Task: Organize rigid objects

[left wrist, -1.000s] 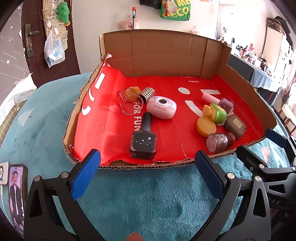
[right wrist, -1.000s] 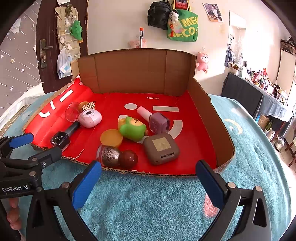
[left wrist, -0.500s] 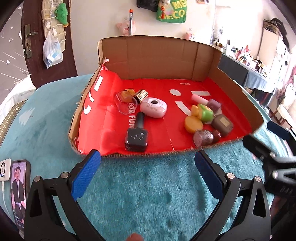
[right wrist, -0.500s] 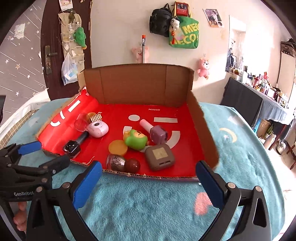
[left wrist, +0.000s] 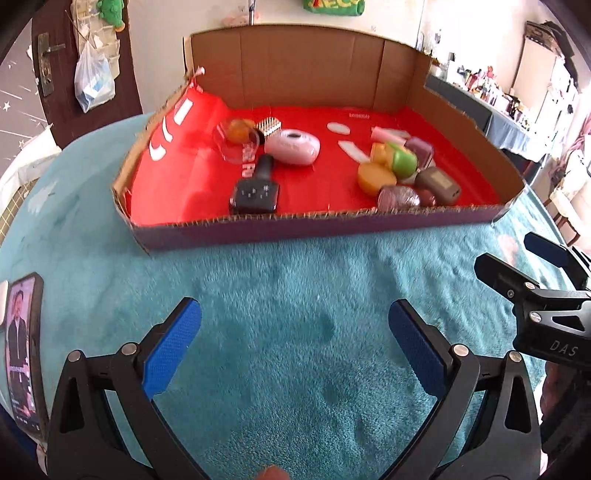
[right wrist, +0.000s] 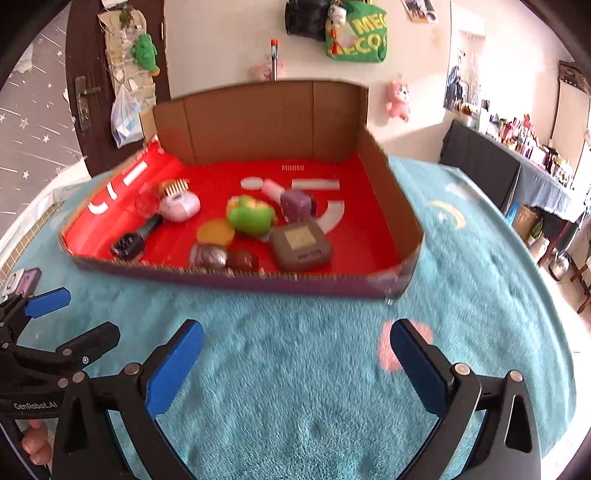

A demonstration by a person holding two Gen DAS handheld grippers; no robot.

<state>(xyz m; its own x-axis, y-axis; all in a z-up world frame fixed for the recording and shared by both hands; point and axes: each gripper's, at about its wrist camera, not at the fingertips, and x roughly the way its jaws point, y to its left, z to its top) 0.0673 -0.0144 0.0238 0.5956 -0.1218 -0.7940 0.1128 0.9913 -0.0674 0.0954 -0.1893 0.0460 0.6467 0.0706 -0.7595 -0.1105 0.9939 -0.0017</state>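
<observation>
The cardboard box point(left wrist: 306, 77) serves as the landmark: a shallow tray with a tall back wall and a red liner point(left wrist: 177, 184) printed with white shapes, resting on the teal plush cover point(left wrist: 295, 295) of the table. The small white wording at the back of the liner is too blurred to read. Inside the box, toward its left side, lie a black bottle point(left wrist: 255, 189), a pink oval case point(left wrist: 292, 147), a clear cup point(left wrist: 236, 144) and a small gold brush point(left wrist: 269, 126). Toward its right side cluster a green toy point(right wrist: 248, 217), an orange disc point(right wrist: 215, 232), a purple cube point(right wrist: 295, 202), a brown square case point(right wrist: 300, 245) and a glittery jar point(right wrist: 209, 255). On the wall behind the box hangs a green bag point(right wrist: 356, 35) with yellow letters reading "MEG" and "ECO". The left gripper point(left wrist: 294, 317) hovers over the cover in front of the box, spread wide and holding nothing; its body reads "GenRobot.AI" in the right wrist view. The right gripper point(right wrist: 295, 338) hovers beside it, likewise spread and unloaded, with "DAS" legible on its frame. Left of the box lies a phone point(left wrist: 23, 350).
</observation>
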